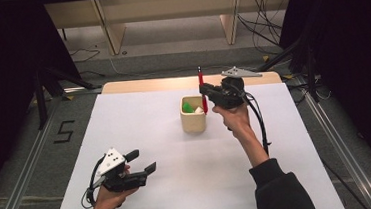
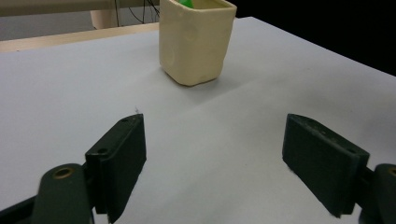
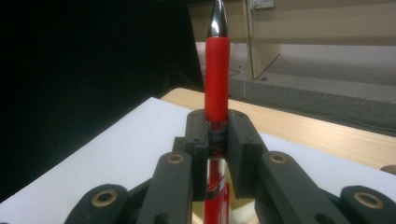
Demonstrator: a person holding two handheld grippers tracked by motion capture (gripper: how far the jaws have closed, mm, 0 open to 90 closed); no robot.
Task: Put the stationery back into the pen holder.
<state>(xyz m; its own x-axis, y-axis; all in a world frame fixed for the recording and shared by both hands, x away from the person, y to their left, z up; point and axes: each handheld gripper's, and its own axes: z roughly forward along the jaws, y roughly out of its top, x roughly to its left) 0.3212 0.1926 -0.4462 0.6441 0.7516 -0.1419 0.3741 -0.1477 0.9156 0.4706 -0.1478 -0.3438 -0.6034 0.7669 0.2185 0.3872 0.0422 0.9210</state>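
A red pen with a silver tip stands upright in my right gripper, whose jaws are shut on its barrel just above the cream cup. In the right gripper view the pen rises between the two pads, tip up. The cup holds a green item and a white one. My left gripper rests low on the white table at the front left, jaws wide open with nothing between them. In the left gripper view the cup stands ahead of the open pads.
Beyond the table's wooden far edge are a floor with cables and wooden shelf legs. Metal rails run along both sides of the table. A "5" mark lies on the floor at the left.
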